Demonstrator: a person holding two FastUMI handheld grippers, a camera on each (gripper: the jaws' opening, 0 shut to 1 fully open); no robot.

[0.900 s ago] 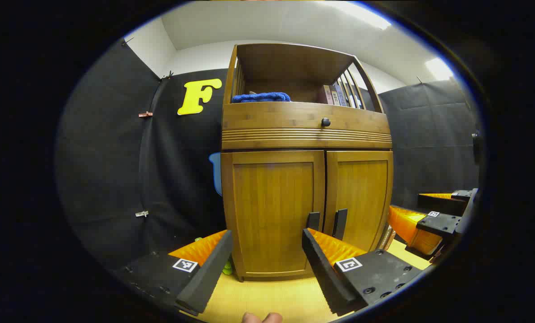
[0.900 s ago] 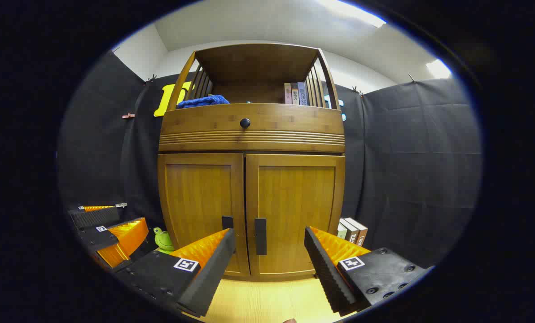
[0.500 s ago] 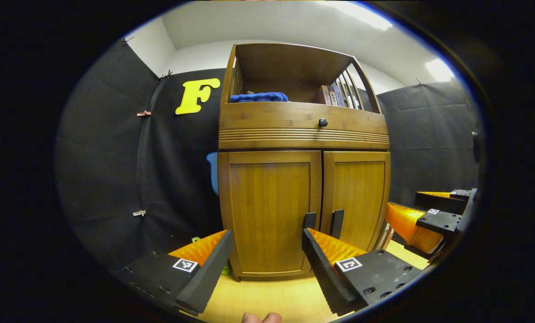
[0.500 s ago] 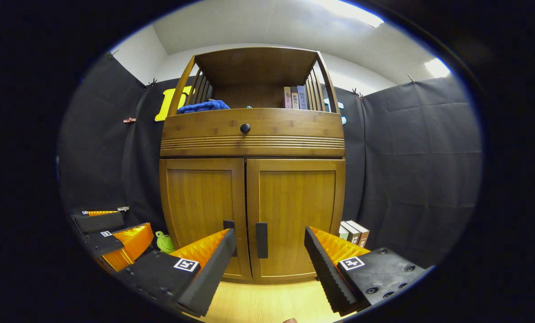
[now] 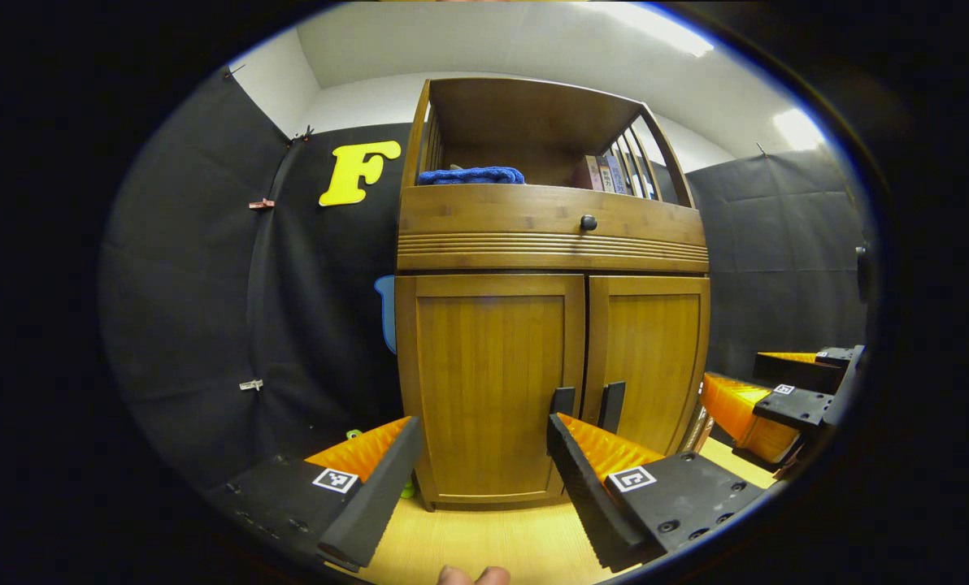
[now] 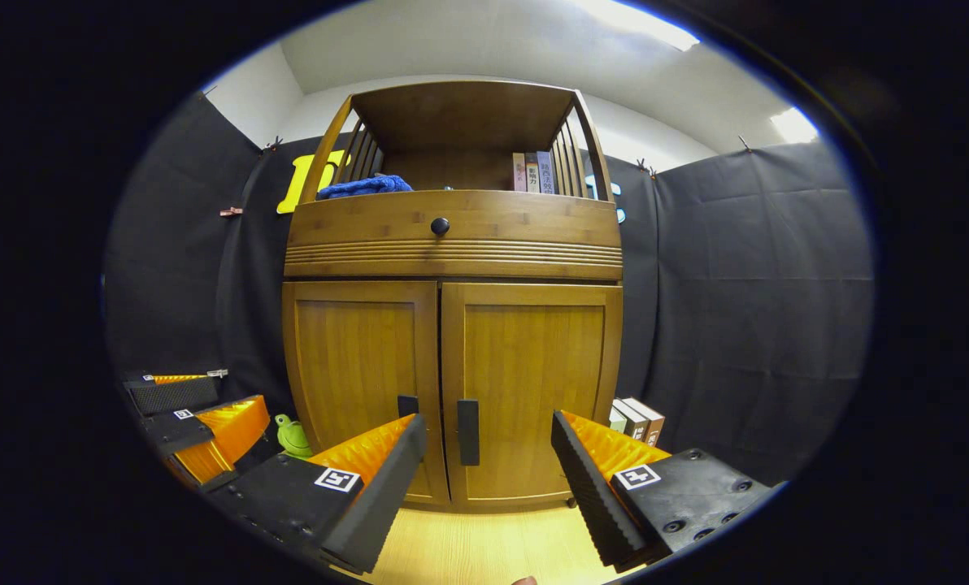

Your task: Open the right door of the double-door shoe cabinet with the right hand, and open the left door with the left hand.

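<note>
In the left gripper view, I see the left claw [image 5: 478, 443] spread wide, its black-and-orange fingers [image 5: 371, 487] holding nothing. Ahead of it stands the brown bamboo double-door shoe cabinet [image 5: 551, 244] on the pale wooden floor [image 5: 484, 540], with both doors shut. The left door [image 5: 491, 382] sits straight in front of my left claw, and its black vertical bar handle [image 5: 563, 400] rises just above the tip of the claw's right-hand finger, apart from it as far as I can tell. Beside it is the right door [image 5: 651, 366] with its own black bar handle [image 5: 611, 406]. Further right, at the edge of this view, the right claw [image 5: 765, 398] hangs off the cabinet's right corner, clear of the wood.

In the right gripper view, the left claw [image 6: 196, 414] appears low at the far left, with a small green frog-shaped toy [image 6: 293, 436] on the floor between it and the cabinet [image 6: 452, 236]. The right claw [image 6: 488, 455] is also wide apart and empty. The left door's handle [image 6: 407, 405] peeks out just above the claw's left-hand finger [image 6: 375, 487], while the right door's handle [image 6: 468, 431] lies in the gap between the two fingers, farther off and not touched. The right door [image 6: 533, 382] fills the space ahead. On the open top shelf lie a folded blue cloth [image 6: 362, 186] at the left and a few upright books [image 6: 533, 172] at the right. More books [image 6: 639, 417] lean on the floor by the cabinet's right side.
</note>
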